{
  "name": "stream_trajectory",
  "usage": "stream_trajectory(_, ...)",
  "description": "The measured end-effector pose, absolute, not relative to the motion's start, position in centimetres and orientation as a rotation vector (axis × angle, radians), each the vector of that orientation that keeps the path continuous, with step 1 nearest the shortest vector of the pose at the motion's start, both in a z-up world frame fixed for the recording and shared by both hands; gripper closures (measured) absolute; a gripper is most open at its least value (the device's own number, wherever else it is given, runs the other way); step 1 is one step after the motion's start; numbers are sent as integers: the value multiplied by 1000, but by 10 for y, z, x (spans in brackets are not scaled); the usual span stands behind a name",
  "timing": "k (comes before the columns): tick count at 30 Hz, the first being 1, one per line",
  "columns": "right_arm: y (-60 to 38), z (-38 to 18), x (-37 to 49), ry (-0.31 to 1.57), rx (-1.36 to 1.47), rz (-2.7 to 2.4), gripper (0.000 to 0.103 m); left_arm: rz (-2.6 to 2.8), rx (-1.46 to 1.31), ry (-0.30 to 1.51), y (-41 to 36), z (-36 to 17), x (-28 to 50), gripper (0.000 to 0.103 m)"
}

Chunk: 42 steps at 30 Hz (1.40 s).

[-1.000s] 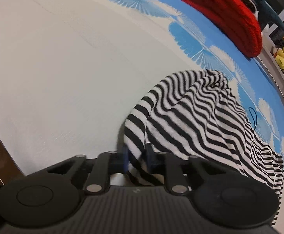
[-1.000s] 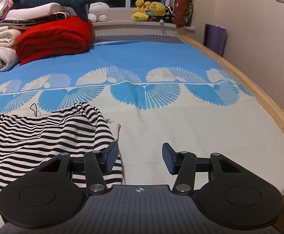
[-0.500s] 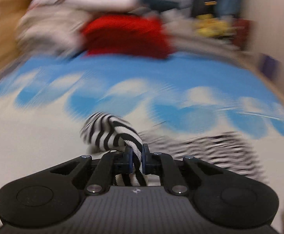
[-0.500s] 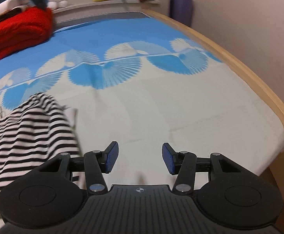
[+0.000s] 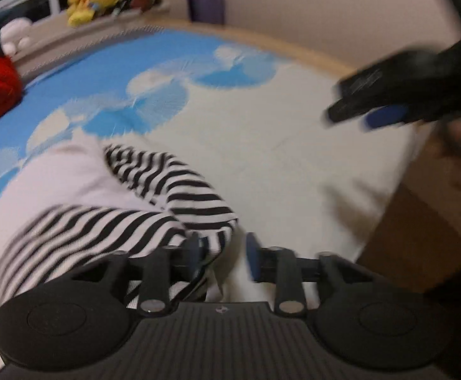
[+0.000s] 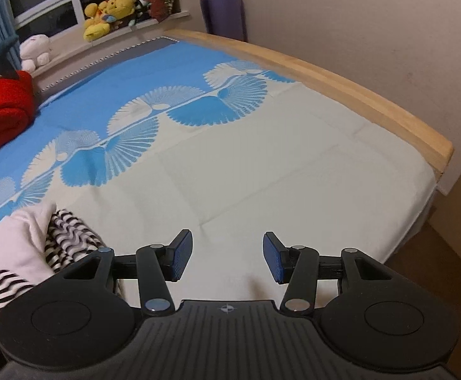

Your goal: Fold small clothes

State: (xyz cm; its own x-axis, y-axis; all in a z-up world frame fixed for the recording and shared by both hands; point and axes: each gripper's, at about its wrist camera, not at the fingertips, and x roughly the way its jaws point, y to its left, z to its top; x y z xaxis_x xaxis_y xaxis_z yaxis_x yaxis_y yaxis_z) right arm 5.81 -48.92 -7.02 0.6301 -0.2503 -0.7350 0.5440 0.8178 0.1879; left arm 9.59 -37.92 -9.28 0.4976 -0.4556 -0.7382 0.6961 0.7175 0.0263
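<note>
A black-and-white striped garment point(image 5: 182, 196) lies bunched on the bed sheet point(image 5: 278, 158), with its white inner side point(image 5: 62, 177) turned up. My left gripper point(image 5: 222, 258) sits at the garment's folded edge. Its jaws are opening, the cloth rests against the left pad and the right pad stands clear of it. In the right wrist view the same garment point(image 6: 68, 237) lies at the lower left. My right gripper point(image 6: 227, 258) hangs open over bare sheet beside it, with nothing between its pads. That right gripper point(image 5: 361, 117) also shows, blurred, at the upper right of the left wrist view.
A red folded blanket point(image 6: 2, 114) lies at the far left. Plush toys point(image 6: 106, 15) sit on the window sill. The wooden bed frame point(image 6: 341, 85) runs along the wall, and the bed's corner point(image 6: 420, 196) drops to the floor at the right.
My left gripper has swung across with the garment's edge and folded it over, then parted its jaws. My right gripper has drifted right, off the garment, still open.
</note>
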Motion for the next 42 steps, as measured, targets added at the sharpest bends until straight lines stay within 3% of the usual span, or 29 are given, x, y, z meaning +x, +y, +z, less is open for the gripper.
stream_trajectory(1, -487, -71, 61, 767, 418, -446, 52, -737, 335, 756, -367, -84, 94, 54)
stream_trajectory(9, -451, -76, 92, 797, 461, -199, 51, -677, 382, 711, -240, -42, 118, 54)
stream_trajectory(13, -427, -86, 116, 860, 526, -73, 50, -542, 316, 744, -186, -48, 137, 54)
stream_trajectory(16, -405, -90, 132, 909, 504, -42, 43, -392, 182, 804, -146, -65, 144, 54)
stream_trajectory(19, -387, -94, 147, 934, 455, -10, 36, -150, 162, 942, -137, -82, 161, 55)
stream_trajectory(29, -350, -111, 169, 1018, 314, 64, 37, -124, 22, 968, -131, -80, 186, 54)
stream_trajectory(31, -346, -110, 169, 1013, 287, 75, 43, -134, 9, 955, -133, -78, 183, 54)
stream_trajectory(33, -343, -108, 167, 1002, 265, 83, 59, -143, -6, 945, -135, -74, 179, 54)
stream_trajectory(34, -339, -107, 166, 997, 247, 95, 83, -149, -15, 944, -134, -72, 177, 54)
stream_trajectory(35, -335, -105, 165, 988, 226, 114, 98, -156, -23, 945, -133, -71, 175, 54)
stream_trajectory(38, -326, -92, 159, 920, 207, 159, 99, -165, -24, 945, -132, -70, 176, 54)
stream_trajectory(42, -354, -59, 141, 761, 411, 164, 99, -171, -50, 952, -129, -70, 176, 54)
